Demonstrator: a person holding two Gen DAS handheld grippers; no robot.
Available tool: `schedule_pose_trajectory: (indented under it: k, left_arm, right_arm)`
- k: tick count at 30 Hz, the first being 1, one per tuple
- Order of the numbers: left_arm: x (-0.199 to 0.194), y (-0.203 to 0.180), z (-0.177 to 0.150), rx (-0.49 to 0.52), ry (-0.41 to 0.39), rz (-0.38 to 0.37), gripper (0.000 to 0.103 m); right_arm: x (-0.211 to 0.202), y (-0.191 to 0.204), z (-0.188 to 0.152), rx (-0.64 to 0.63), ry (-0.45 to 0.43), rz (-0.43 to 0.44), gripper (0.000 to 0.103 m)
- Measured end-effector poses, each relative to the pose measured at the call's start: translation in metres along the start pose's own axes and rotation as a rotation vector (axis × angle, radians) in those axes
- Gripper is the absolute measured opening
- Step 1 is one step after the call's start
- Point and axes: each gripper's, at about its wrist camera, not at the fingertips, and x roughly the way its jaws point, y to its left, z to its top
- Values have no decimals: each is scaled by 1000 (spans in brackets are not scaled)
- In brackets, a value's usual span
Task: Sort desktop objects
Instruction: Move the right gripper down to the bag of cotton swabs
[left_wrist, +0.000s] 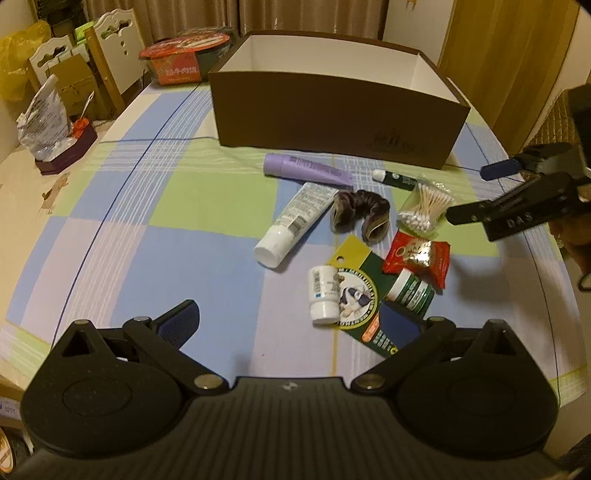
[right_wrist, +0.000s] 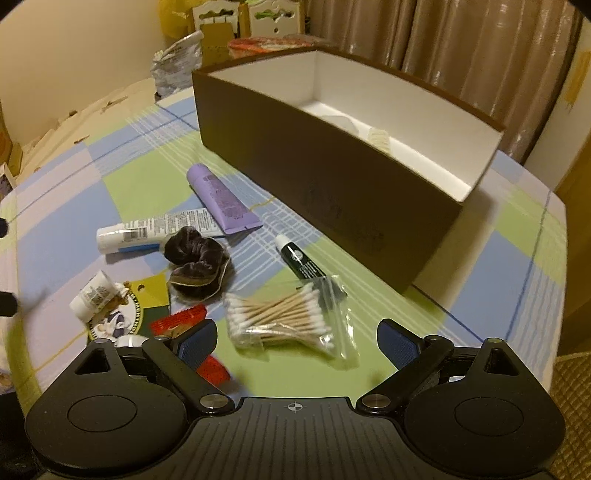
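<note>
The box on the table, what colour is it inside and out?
The box is brown outside and white inside; the right wrist view, looking down into it, shows this best.

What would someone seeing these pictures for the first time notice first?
Probably the big brown box with white inside walls, at the far side of the checked tablecloth. Next, the clutter in front of it: a purple tube, a dark scrunchie and a bag of cotton swabs ahead of the open right tongs.
</note>
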Motion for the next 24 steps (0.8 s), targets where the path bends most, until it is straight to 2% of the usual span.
schedule_pose_trajectory:
  k: [11,24]
  left_arm:
    - [5,17,-4,-67,30,17,102]
    - [23,16,12,-45,42,-10,102]
  right_arm:
    - [42,-6,4,-24,58,51,96]
    - [57,-6,5,2,85,102,95]
